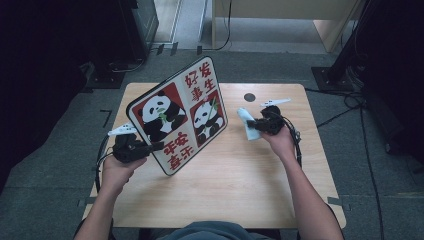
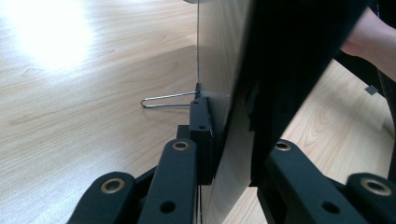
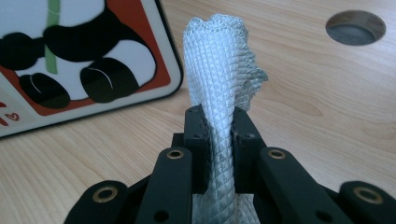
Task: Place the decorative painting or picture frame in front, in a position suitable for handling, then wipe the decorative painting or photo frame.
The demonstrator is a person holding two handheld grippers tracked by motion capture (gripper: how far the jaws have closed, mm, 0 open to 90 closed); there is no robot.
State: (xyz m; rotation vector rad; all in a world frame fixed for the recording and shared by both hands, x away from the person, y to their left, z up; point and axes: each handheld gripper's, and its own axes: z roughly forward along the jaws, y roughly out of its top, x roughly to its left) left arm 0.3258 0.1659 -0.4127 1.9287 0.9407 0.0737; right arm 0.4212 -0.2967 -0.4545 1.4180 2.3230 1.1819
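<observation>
1. The left gripper (image 1: 152,147) pinches the lower edge of the panda board (image 1: 177,114), its 2 jaws pressed on either face; the left gripper view shows the thin board (image 2: 233,116) clamped edge-on between them.
2. The board is held above the left half of the table (image 1: 235,190), tilted with its printed face turned up toward the person, presumably so that this face is open to wiping.
3. A thin wire loop (image 2: 166,99) juts from the board's rear side, probably a stand.
4. The right gripper (image 1: 256,126) holds a folded white cloth (image 3: 222,74), its jaws squeezed on the cloth's middle so that a free end stands up as a wiping pad.
5. The cloth (image 1: 247,123) hangs just right of the board, apart from it and near the round hole (image 1: 249,97) in the table.
</observation>
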